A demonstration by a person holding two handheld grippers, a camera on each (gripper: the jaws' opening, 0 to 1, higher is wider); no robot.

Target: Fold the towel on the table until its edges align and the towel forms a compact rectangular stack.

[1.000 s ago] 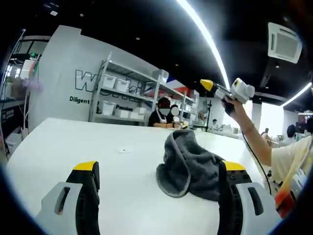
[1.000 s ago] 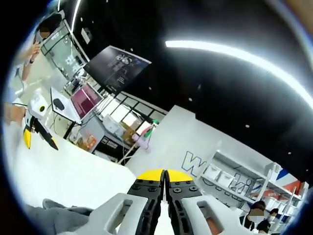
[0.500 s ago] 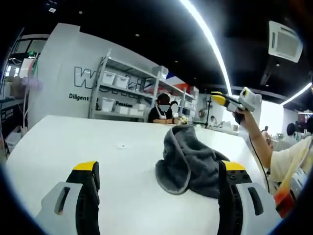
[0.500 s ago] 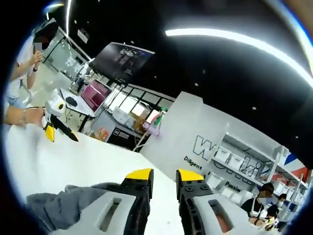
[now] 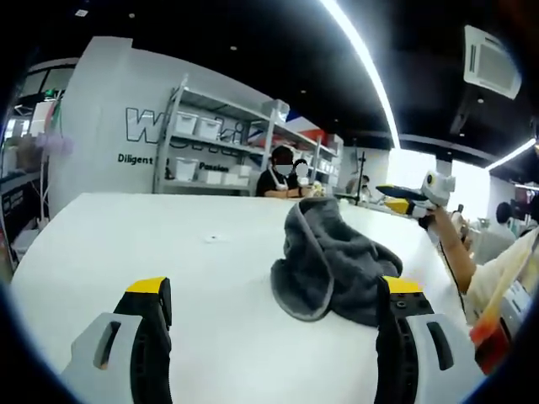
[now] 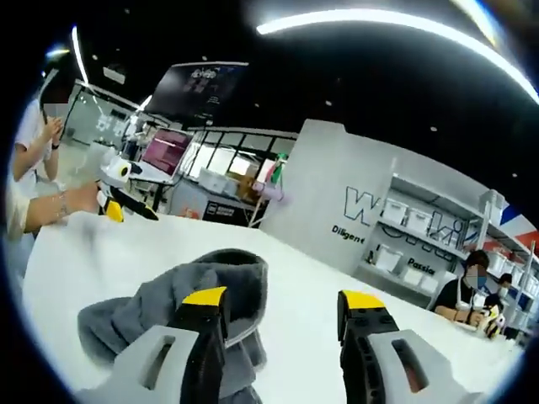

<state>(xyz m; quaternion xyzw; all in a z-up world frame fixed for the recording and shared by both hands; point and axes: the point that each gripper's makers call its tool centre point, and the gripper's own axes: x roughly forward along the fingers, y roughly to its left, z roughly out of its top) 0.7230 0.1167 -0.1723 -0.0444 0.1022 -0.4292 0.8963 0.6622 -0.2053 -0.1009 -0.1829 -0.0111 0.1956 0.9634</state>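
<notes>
Spreading across both views, a white table (image 5: 126,244) carries a crumpled grey towel (image 5: 333,265), heaped and unfolded, lying near the right side in the left gripper view. The left gripper (image 5: 274,290) hovers with fingers spread wide and empty. The right gripper (image 6: 282,307), fingers also spread, hangs just above the towel.

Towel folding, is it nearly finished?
Not yet. Done: nothing, the grey towel lies bunched on the white table. In hand: nothing; the left gripper and right gripper are open, near it. Left: spreading, folding and aligning the edges.
</notes>
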